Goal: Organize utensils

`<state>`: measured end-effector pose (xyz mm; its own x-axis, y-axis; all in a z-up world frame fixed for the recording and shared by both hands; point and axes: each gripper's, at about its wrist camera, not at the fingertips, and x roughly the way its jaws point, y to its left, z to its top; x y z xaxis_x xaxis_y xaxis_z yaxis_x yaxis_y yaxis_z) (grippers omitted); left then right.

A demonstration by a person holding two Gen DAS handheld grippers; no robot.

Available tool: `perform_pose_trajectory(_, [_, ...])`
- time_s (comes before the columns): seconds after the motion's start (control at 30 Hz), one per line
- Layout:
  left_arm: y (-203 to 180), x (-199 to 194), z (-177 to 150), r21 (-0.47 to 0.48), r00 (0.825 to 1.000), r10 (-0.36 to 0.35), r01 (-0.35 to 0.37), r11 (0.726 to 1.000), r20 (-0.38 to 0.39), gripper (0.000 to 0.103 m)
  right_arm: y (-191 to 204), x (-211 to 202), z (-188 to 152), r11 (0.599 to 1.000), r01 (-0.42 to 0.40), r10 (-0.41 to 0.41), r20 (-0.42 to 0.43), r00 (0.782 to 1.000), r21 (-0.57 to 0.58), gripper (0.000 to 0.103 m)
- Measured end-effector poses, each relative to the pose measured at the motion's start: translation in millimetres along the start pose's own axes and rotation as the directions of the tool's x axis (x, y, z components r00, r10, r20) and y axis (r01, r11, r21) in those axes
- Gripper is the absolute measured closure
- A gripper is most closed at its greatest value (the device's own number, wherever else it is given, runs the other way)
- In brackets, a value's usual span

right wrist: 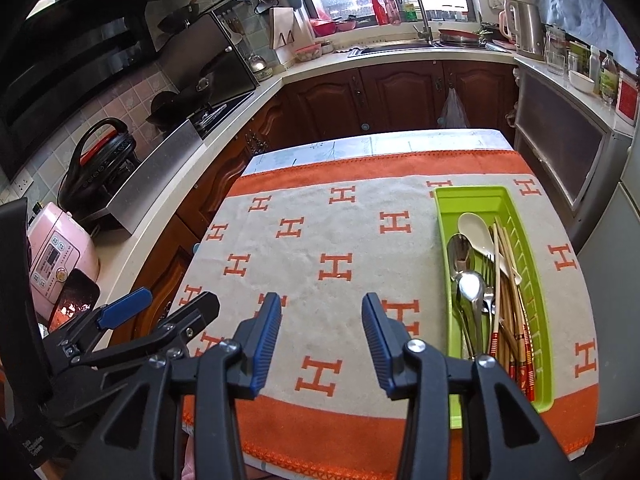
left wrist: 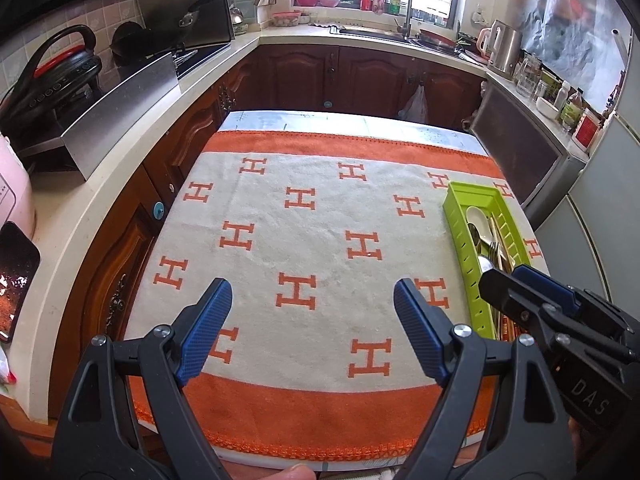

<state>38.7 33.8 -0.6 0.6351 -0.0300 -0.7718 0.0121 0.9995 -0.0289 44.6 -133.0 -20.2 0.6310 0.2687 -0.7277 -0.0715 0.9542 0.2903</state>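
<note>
Right wrist: utensils lengthwise in tray

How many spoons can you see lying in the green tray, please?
3, all in the green tray: a white spoon farthest back, a metal spoon beside it to the left, and another metal spoon nearer the camera. More may be hidden beneath the chopsticks.

The green tray at 3 o'clock looks like smooth, shiny plastic. Its spoons are bright, shiny metal. The chopsticks look like wood. The towel is soft, fuzzy cloth. Far cabinet doors at 12 o'clock are dark glossy wood.
</note>
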Motion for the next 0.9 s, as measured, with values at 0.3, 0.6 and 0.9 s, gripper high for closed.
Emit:
perform_pose_trajectory(0.3, [2.3,-1.3,2.1,-0.010,1.000,-0.002,0.002,1.000,0.007,0.022,0.9,-0.8,1.3,1.000,-0.008,0.008,0.013,1.000,0.001,0.061])
perform_pose_trajectory(0.6, [2.8,-1.5,2.5,-0.008,1.000,-0.003,0.003,1.000,0.006,0.022,2.0,0.3,3.2,1.000,-0.011,0.011,0.009,1.000,0.007,0.061])
perform_pose_trajectory(0.9, [2.8,-1.4,3.0,-0.007,1.000,-0.003,0.003,1.000,0.005,0.022,0.6,0.3,3.1,1.000,-0.012,0.012,0.008,1.000,0.009,0.061])
